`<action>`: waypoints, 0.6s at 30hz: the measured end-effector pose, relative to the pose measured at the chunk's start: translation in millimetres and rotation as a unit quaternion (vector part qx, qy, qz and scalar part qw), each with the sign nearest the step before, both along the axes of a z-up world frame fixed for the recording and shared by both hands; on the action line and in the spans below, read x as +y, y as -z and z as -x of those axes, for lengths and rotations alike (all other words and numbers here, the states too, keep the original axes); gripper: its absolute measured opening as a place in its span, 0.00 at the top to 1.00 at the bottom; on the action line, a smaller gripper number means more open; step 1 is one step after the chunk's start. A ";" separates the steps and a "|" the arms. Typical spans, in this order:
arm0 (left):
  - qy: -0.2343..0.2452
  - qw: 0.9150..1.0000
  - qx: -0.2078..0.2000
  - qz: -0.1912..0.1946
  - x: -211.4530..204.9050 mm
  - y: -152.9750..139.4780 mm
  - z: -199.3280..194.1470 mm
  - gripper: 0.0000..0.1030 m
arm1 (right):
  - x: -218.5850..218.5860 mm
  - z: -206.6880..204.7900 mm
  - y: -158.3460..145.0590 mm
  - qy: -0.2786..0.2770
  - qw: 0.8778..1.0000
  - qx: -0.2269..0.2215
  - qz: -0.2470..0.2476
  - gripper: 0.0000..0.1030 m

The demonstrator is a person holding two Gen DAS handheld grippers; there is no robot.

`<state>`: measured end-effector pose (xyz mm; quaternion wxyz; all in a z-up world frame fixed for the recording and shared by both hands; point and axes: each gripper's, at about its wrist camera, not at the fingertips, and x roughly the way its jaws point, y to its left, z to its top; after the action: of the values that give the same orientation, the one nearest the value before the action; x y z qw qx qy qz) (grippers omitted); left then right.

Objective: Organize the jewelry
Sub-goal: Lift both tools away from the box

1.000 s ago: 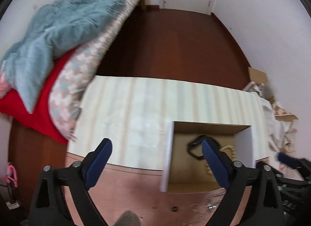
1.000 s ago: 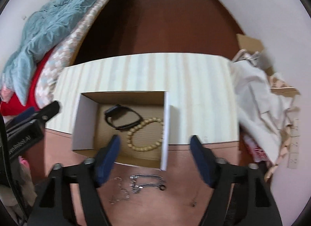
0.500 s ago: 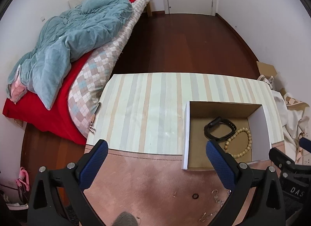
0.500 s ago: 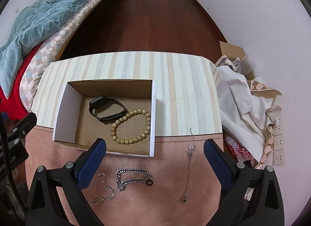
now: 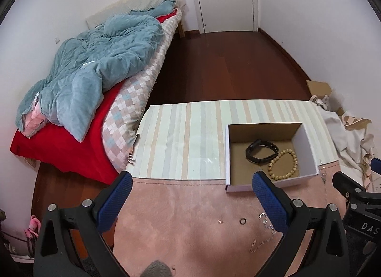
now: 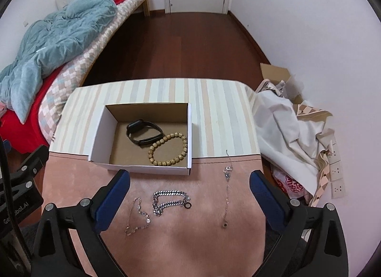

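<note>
An open cardboard box (image 6: 101, 129) (image 5: 307, 148) stands on the cloth-covered table. Inside lie a black wristband (image 6: 144, 131) (image 5: 260, 150) and a wooden bead bracelet (image 6: 170, 149) (image 5: 283, 165). On the pink cloth in front of the box lie a chunky silver chain (image 6: 170, 199), a thin chain (image 6: 138, 217) and a long thin necklace (image 6: 227, 189). A small black ring (image 5: 242, 221) lies near the left gripper. My left gripper (image 5: 193, 202) is open and empty, above the pink cloth left of the box. My right gripper (image 6: 190, 198) is open and empty, above the chains.
A bed with a teal blanket (image 5: 95, 72) and red sheet stands to the left. A pile of white cloth and cardboard (image 6: 293, 129) lies on the floor to the right. Dark wooden floor (image 6: 178, 46) and a white door lie beyond the table.
Both grippers have pulled back and up from the box. The box now sits farther away and the chains on the pink cloth have come into view.
</note>
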<state>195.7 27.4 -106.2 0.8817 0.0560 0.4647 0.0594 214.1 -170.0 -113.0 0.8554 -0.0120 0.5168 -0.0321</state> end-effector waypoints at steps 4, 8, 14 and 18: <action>0.005 1.000 -0.011 0.007 -0.1 -14.5 17.8 0.00 | 1.9 20.0 -21.1 0.000 1.000 -0.023 0.004 0.01; 0.014 1.000 -0.021 0.018 -4.0 -28.4 35.9 0.00 | 1.4 40.1 -37.6 0.004 0.999 -0.040 0.009 0.01; 0.028 0.998 -0.042 0.023 -10.9 -50.9 60.8 0.00 | -3.6 70.1 -60.9 0.011 0.998 -0.060 0.006 0.01; 0.025 0.998 -0.049 0.038 -10.0 -61.4 73.7 0.00 | -4.0 89.4 -76.6 0.008 0.997 -0.074 0.007 0.01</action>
<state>122.0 17.4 -44.7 0.9061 0.0314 0.4214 0.0223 124.6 -174.1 -36.4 0.8909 -0.0110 0.4520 -0.0436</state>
